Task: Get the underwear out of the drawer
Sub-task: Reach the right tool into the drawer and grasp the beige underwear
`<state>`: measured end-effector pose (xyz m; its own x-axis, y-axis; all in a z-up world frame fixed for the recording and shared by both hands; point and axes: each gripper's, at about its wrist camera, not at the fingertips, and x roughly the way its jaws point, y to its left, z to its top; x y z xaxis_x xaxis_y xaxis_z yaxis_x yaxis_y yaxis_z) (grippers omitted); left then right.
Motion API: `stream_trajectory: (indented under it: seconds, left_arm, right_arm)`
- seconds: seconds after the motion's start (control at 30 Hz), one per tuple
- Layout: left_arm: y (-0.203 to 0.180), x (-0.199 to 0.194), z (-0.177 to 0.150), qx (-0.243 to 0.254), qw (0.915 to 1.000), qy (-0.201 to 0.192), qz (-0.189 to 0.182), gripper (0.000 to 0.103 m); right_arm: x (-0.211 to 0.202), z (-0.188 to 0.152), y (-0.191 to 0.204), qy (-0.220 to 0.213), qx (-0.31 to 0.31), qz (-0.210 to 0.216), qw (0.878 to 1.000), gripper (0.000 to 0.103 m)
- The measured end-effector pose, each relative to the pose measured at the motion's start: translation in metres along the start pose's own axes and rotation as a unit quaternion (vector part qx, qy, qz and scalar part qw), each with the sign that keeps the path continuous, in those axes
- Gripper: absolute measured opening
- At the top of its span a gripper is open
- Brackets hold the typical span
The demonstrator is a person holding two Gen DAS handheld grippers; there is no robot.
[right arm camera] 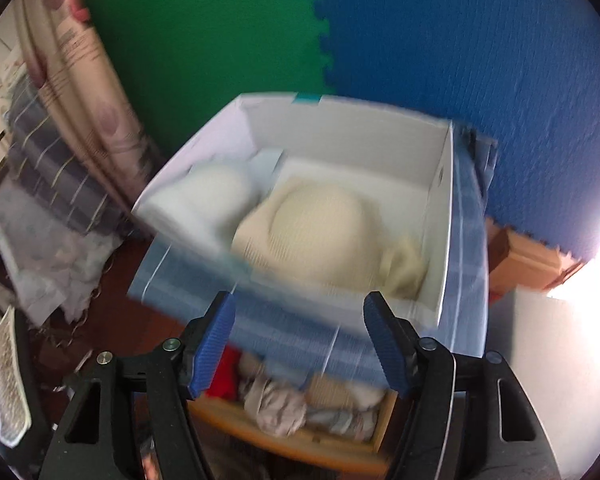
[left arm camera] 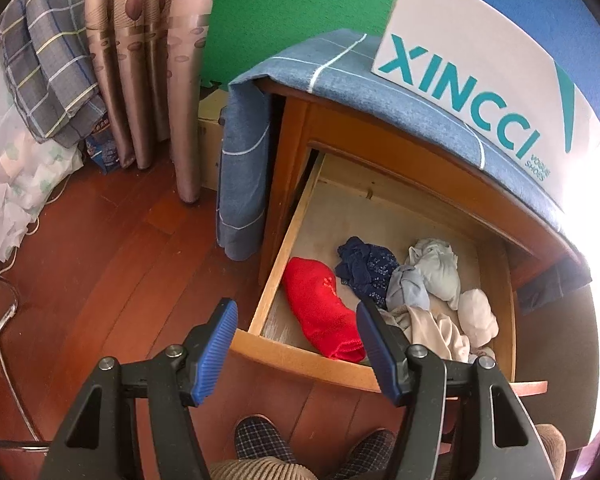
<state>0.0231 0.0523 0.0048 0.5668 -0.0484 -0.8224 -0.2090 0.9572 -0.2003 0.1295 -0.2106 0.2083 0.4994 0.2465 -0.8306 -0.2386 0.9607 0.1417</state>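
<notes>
The wooden drawer [left arm camera: 272,280] of a bedside cabinet stands pulled out. In it lie a red piece [left arm camera: 320,312], a dark blue piece [left arm camera: 364,268], a pale grey bundle [left arm camera: 432,268] and white and cream pieces [left arm camera: 476,312]. My left gripper [left arm camera: 296,350] hangs open over the drawer's front left corner, nothing between its fingers. My right gripper [right arm camera: 300,344] is open and empty above the white shoebox [right arm camera: 444,216] on the cabinet top. A cream bra [right arm camera: 320,232] and a white bra [right arm camera: 216,196] lie in that box. Below it the drawer [right arm camera: 300,440] shows, blurred.
A blue checked cloth [left arm camera: 340,64] covers the cabinet top under the shoebox [left arm camera: 472,64]. Curtains [left arm camera: 148,60], a folded plaid quilt [left arm camera: 48,60] and plastic bags [left arm camera: 16,184] stand at the left on the wooden floor [left arm camera: 120,280]. A person's slippered feet [left arm camera: 260,440] are below the gripper.
</notes>
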Motion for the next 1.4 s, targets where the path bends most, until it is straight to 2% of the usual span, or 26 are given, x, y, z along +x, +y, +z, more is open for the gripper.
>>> stream_trajectory:
  seconds: [0.2,0.27,0.4,0.57,0.7,0.8,0.9,1.13,1.4]
  left_arm:
    - [0.009,0.002,0.001,-0.026,0.9996,0.005,-0.008,0.063]
    - [0.012,0.003,0.001,-0.034,0.9993,0.008,-0.012,0.063]
    - [0.016,0.004,0.002,-0.048,0.9986,0.01,-0.017,0.063]
    - [0.021,0.005,0.002,-0.062,0.9977,0.013,-0.026,0.063]
    - [0.022,0.005,0.002,-0.065,0.9974,0.012,-0.029,0.063]
    - [0.022,0.005,0.002,-0.065,0.9974,0.012,-0.031,0.063]
    - [0.023,0.005,0.002,-0.066,0.9972,0.012,-0.033,0.063]
    - [0.024,0.006,0.003,-0.071,0.9967,0.013,-0.039,0.063]
    - [0.024,0.007,0.004,-0.073,0.9963,0.014,-0.043,0.063]
  right_arm:
    - [0.02,-0.059,0.006,0.067,-0.001,0.02,0.998,0.066]
    - [0.036,-0.075,0.007,0.093,0.01,0.031,0.995,0.067]
    - [0.073,-0.103,0.01,0.14,0.033,0.042,0.989,0.075]
    - [0.123,-0.13,0.016,0.196,0.058,0.049,0.978,0.078]
    - [0.158,-0.144,0.02,0.228,0.066,0.04,0.971,0.08]
    - [0.177,-0.15,0.025,0.245,0.067,0.038,0.967,0.088]
    - [0.196,-0.153,0.027,0.259,0.07,0.031,0.963,0.09]
    - [0.243,-0.164,0.026,0.306,0.075,0.021,0.949,0.091]
    - [0.274,-0.176,0.024,0.331,0.072,0.008,0.941,0.091]
